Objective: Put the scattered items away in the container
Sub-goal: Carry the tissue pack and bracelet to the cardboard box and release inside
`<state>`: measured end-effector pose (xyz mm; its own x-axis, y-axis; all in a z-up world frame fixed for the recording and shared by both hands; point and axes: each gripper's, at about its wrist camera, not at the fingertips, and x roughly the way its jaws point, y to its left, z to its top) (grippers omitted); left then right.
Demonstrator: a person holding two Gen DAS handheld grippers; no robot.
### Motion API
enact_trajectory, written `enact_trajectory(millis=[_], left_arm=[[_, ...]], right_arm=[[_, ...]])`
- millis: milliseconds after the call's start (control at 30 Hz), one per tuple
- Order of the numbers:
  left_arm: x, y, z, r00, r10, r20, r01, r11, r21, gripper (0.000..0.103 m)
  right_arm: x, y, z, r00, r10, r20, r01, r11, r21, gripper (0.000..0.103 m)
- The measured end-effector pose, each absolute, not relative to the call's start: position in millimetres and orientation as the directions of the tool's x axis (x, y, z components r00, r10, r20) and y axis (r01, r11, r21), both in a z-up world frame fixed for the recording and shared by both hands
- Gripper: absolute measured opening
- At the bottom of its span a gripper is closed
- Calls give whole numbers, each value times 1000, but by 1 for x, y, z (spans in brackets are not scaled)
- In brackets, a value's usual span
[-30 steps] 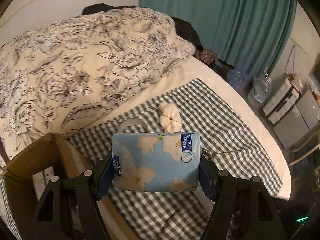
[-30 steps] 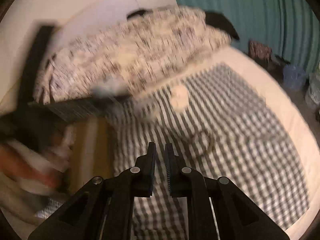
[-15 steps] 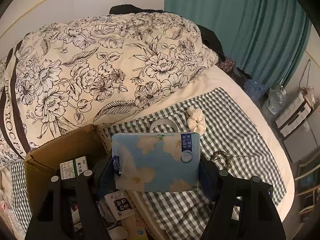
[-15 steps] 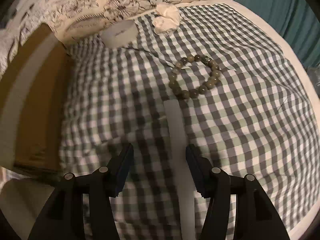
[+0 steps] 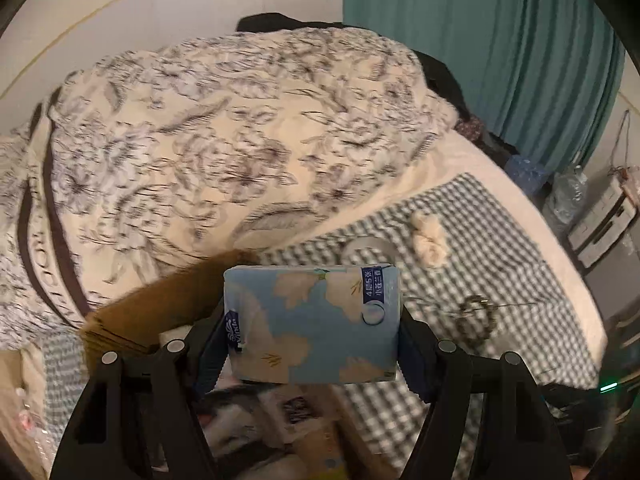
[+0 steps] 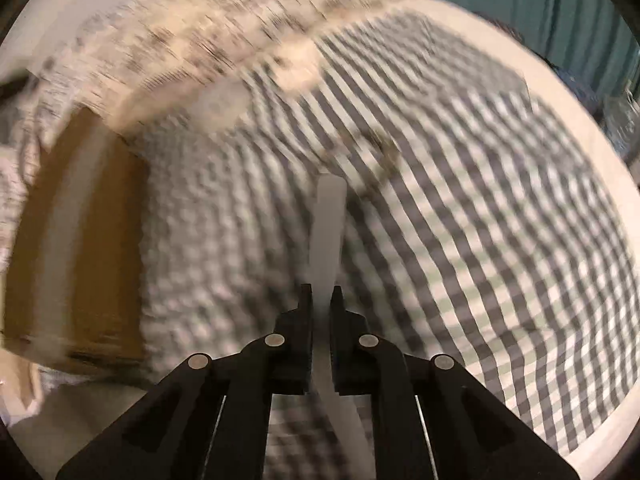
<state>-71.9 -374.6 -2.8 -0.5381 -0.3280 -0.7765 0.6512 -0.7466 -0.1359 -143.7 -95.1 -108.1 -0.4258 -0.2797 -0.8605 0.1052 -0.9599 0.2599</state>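
My left gripper [image 5: 312, 332] is shut on a blue floral tissue pack [image 5: 314, 322] and holds it above the open cardboard box [image 5: 160, 304], which has several items inside. My right gripper [image 6: 321, 300] is shut on a long white strip [image 6: 329, 224] and holds it above the checked cloth [image 6: 480, 200]. The box [image 6: 76, 240] is at the left in the blurred right wrist view. A bead bracelet [image 5: 476, 318], a cream scrunchie [image 5: 430, 236] and a round white item [image 5: 366, 246] lie on the cloth.
A flowered duvet [image 5: 220, 152] is heaped behind the box. The bed edge runs along the right, with a teal curtain [image 5: 500, 40], water bottles and drawers beyond it.
My right gripper closed on the white strip and lifted it off the cloth. My left gripper moved left with the tissue pack, over the box.
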Motion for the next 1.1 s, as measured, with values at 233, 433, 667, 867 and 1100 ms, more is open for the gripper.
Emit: enact_trajectory(millis=[233,433,667,867,1100], left_arm=[[-31,-403,-10,-461,-427,-778,743,-665,-76,74],[-2,-411,-32,-433,-419,-798,792,-599,-116,74],[19,-415,-59,-370,-427,-825,841,-531,-102,74],[15,-418,-70,-319,-473,-821,865,-500,-47,95],[14,-431,-76,-289,-464,-837,888,-457,-53,102]], right_arm=[[-149,-149,-14,-517,-438,-735,284,-898,336,8],[-164,-203,40,-496,-608,-621,447,-791,418,8],[-167,-264,38,-389,-706,-592,535,-696,479,9],[-162,-284,3,-330,-694,-640,523,-699,488,17],[-163,-280,11,-406,-682,-608,519,-720,461,79]])
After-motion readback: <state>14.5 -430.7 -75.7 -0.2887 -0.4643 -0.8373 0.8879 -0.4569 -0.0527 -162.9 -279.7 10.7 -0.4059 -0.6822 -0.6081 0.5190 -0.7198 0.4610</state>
